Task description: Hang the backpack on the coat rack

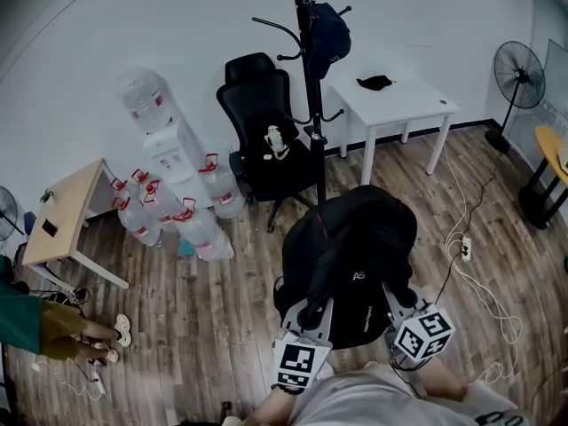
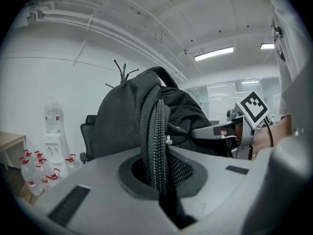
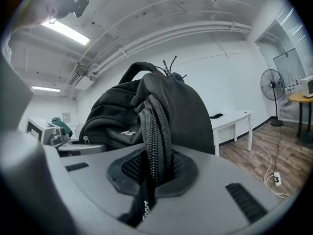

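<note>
A black backpack hangs in the air between my two grippers, in front of the coat rack. My left gripper is shut on one shoulder strap, which runs up out of its jaws. The right gripper is shut on the other shoulder strap. The backpack fills the left gripper view, and the rack's top hooks show behind it. In the right gripper view the hooks peek over the backpack. A dark bag hangs on the rack's upper hooks.
A black office chair stands left of the rack, a white table right of it. Water bottles and a dispenser sit at the left wall. Cables and a power strip lie on the floor at right; a fan stands far right.
</note>
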The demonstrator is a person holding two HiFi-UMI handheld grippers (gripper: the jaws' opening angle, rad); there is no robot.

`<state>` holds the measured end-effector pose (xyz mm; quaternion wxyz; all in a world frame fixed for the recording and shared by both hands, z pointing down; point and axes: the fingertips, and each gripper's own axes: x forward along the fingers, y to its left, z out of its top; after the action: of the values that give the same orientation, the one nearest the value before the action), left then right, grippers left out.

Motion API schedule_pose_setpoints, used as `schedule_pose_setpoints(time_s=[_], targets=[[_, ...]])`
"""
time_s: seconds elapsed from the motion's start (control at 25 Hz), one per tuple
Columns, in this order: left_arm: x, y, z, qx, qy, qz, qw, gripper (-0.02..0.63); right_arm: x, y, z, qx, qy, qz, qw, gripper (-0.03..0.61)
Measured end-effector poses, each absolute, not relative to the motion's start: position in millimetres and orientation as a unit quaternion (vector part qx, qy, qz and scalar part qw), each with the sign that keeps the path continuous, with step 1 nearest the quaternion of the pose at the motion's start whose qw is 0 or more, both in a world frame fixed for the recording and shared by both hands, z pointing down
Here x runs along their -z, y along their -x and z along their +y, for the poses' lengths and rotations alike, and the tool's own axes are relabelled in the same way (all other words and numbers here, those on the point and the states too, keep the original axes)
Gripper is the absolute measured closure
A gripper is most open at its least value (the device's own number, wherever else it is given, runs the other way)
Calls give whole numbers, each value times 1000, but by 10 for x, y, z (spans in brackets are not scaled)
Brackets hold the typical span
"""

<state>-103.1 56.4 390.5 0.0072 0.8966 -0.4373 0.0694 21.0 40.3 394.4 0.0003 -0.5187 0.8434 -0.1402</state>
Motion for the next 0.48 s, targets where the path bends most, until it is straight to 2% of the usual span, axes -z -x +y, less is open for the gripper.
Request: schedule_pose_setpoints(time_s=[0.48], targets=[[-4019, 1122, 55, -82, -889, -451, 23, 598, -4065, -101, -151, 156, 506, 848, -15, 548]])
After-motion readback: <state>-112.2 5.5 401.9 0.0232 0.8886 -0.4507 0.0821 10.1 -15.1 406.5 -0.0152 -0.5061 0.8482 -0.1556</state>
